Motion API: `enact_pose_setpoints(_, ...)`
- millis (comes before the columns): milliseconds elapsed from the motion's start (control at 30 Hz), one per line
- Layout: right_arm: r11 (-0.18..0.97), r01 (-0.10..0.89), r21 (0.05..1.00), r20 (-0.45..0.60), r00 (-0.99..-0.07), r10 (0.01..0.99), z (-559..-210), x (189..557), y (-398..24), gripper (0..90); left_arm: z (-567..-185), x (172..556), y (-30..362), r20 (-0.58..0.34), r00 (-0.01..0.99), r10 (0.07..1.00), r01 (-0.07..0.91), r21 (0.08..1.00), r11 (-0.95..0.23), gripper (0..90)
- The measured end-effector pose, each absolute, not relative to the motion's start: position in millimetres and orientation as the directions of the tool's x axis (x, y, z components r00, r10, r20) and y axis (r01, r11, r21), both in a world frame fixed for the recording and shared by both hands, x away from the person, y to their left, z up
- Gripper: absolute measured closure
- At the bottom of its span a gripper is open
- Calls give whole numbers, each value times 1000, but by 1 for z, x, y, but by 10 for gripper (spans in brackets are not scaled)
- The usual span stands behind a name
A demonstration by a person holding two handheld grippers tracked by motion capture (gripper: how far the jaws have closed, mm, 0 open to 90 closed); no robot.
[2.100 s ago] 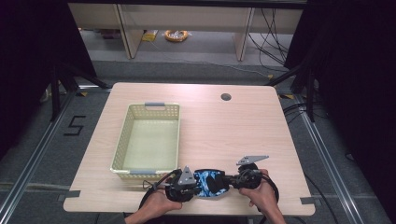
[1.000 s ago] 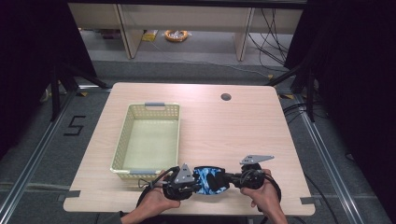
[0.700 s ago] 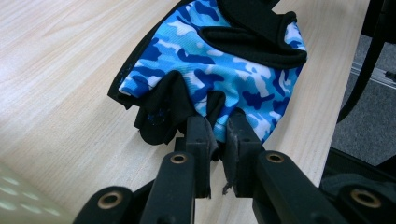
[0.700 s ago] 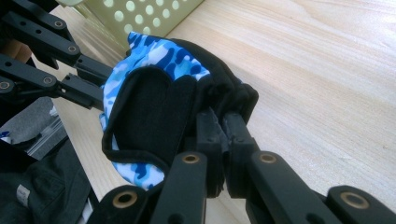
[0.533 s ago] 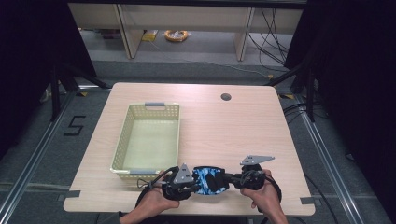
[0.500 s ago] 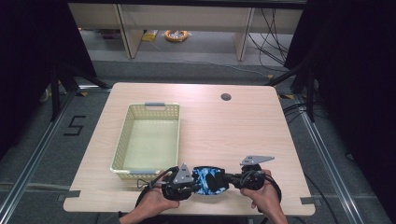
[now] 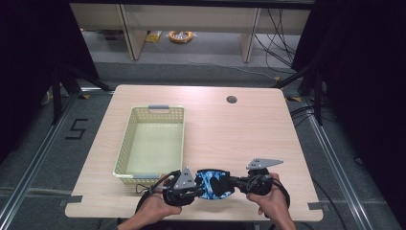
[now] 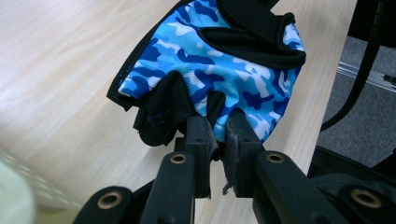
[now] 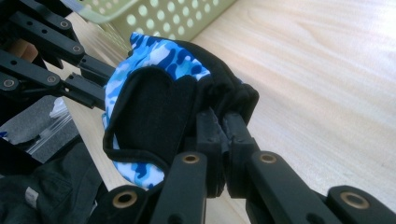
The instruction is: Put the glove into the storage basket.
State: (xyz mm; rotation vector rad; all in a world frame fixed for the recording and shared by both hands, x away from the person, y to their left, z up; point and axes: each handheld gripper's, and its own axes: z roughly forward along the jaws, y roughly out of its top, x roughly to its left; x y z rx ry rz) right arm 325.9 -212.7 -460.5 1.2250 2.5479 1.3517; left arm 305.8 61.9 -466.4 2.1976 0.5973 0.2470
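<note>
A fingerless glove in blue camouflage and black hangs between my two grippers near the table's front edge. My left gripper is shut on the glove's finger end. In the left gripper view the glove spreads out past the left gripper, whose jaws pinch black fabric. My right gripper is shut on the opposite, black cuff end. The right gripper view shows the glove with its black strap facing the camera and the right gripper clamped on the cuff.
A pale yellow plastic basket, nothing in it, stands on the wooden table just beyond and left of my left hand; its perforated wall shows behind the glove. A round cable hole lies at the table's far side.
</note>
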Motion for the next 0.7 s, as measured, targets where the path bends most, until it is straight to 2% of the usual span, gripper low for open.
enact_pose_setpoints(33,301,637,710,340,-685,645,-459,325,-212,874,-464,304,61,-46,862,505,349,776,-525,808)
enact_pose_setpoints(167,304,621,722,333,-698,634,-451,323,-209,874,-453,304,67,-8,870,493,320,770,-552,807)
enact_pose_setpoints(267,315,595,740,300,-711,636,-444,325,-206,874,-447,305,72,-15,867,498,325,775,-542,806)
enact_pose_setpoints(333,287,625,726,343,-691,636,-437,323,-201,874,-442,307,77,-4,869,495,316,774,-549,806)
enact_pose_setpoints(433,293,618,730,337,-698,632,-428,326,-194,875,-436,309,83,-23,865,501,330,778,-534,806)
enact_pose_setpoints(533,313,576,755,298,-727,619,-421,332,-187,874,-430,313,92,-18,856,516,336,778,-531,805)
enact_pose_setpoints(667,324,574,752,294,-732,615,-409,337,-175,874,-421,318,104,-7,852,523,332,781,-530,805)
enact_pose_setpoints(700,338,539,772,255,-749,612,-408,340,-173,874,-419,318,106,-8,844,536,341,781,-524,805)
